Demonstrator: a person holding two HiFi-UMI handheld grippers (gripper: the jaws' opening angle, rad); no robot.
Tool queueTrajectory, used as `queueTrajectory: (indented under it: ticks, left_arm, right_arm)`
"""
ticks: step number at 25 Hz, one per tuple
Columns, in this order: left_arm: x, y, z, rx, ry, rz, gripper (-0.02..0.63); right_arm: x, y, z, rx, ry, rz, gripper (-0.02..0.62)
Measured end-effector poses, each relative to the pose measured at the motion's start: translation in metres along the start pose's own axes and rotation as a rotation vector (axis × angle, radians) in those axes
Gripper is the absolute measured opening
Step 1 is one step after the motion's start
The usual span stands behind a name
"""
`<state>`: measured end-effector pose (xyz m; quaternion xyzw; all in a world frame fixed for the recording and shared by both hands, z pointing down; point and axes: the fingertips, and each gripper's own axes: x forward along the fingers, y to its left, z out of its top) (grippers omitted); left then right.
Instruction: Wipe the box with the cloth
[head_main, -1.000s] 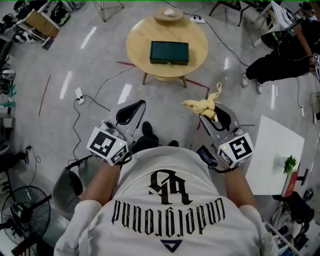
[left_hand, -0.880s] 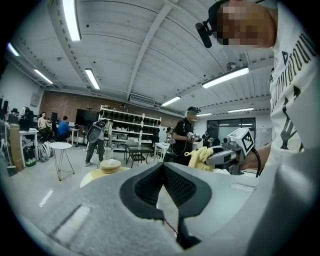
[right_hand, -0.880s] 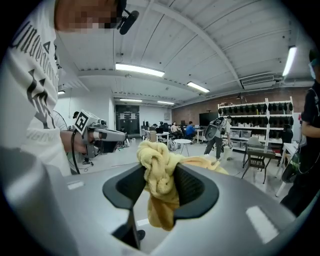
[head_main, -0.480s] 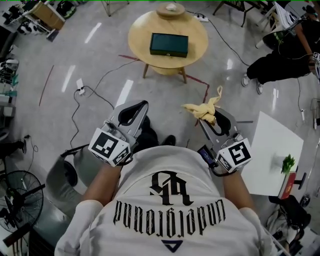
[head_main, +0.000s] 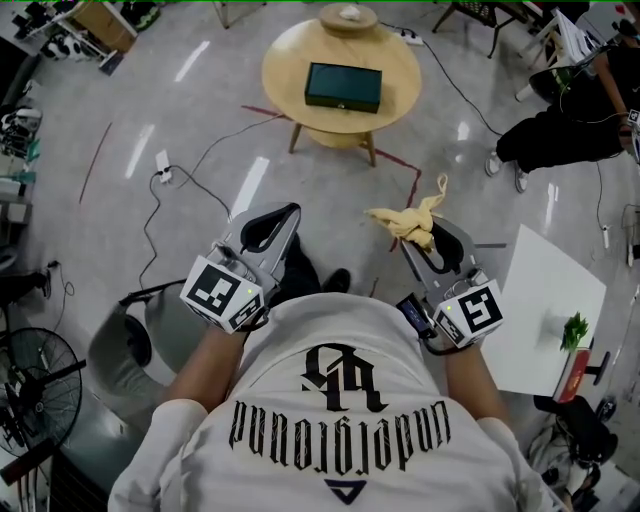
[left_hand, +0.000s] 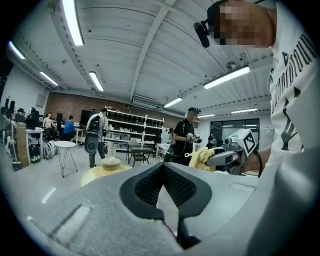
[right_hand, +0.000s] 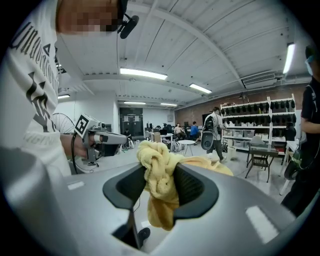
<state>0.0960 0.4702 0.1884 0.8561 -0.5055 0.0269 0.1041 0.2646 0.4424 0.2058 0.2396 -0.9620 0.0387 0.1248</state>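
A dark green box (head_main: 343, 87) lies flat on a round wooden table (head_main: 290, 66) far ahead of me. My right gripper (head_main: 428, 232) is shut on a crumpled yellow cloth (head_main: 406, 219) (right_hand: 159, 186), which bunches above its jaws and hangs below them. My left gripper (head_main: 283, 214) (left_hand: 163, 170) is shut with nothing between its pads. Both grippers are held near my chest, well short of the table. The cloth (left_hand: 200, 158) also shows at the right of the left gripper view.
A small wooden dish (head_main: 347, 16) sits on the table's far edge. Cables and a power strip (head_main: 162, 163) trail over the floor between me and the table. A white board (head_main: 545, 308) lies at my right, a fan (head_main: 35, 392) at lower left, a person's legs (head_main: 555, 137) at upper right.
The table with the box has slid up and slightly right in the head view. Both grippers keep their state and the cloth stays held.
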Motion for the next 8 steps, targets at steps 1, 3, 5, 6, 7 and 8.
queueTrajectory:
  ticks: [1, 3, 5, 6, 7, 8]
  left_arm:
    - [-0.0001, -0.0010, -0.0002, 0.000, 0.000, -0.001, 0.006]
    - [0.0001, -0.0026, -0.0004, 0.002, -0.002, -0.005, 0.006]
    - [0.0010, -0.0030, -0.0012, 0.001, -0.006, -0.007, 0.006]
    - [0.0013, -0.0031, -0.0016, 0.000, -0.006, -0.007, 0.006]
    - [0.0017, -0.0031, -0.0019, -0.002, -0.004, -0.008, 0.006]
    - [0.0020, -0.0031, -0.0021, -0.003, -0.002, -0.008, 0.006]
  right_arm:
    - [-0.0008, 0.0007, 0.0001, 0.000, -0.001, -0.001, 0.169]
    - [-0.0018, 0.0012, 0.0007, -0.001, -0.003, -0.002, 0.169]
    - [-0.0015, 0.0003, 0.0013, -0.002, -0.005, -0.003, 0.169]
    - [-0.0012, -0.0002, 0.0018, -0.003, -0.005, -0.004, 0.169]
    - [-0.0009, -0.0006, 0.0023, -0.006, -0.006, -0.005, 0.169]
    - [-0.0006, -0.0011, 0.0028, -0.008, -0.007, -0.007, 0.167]
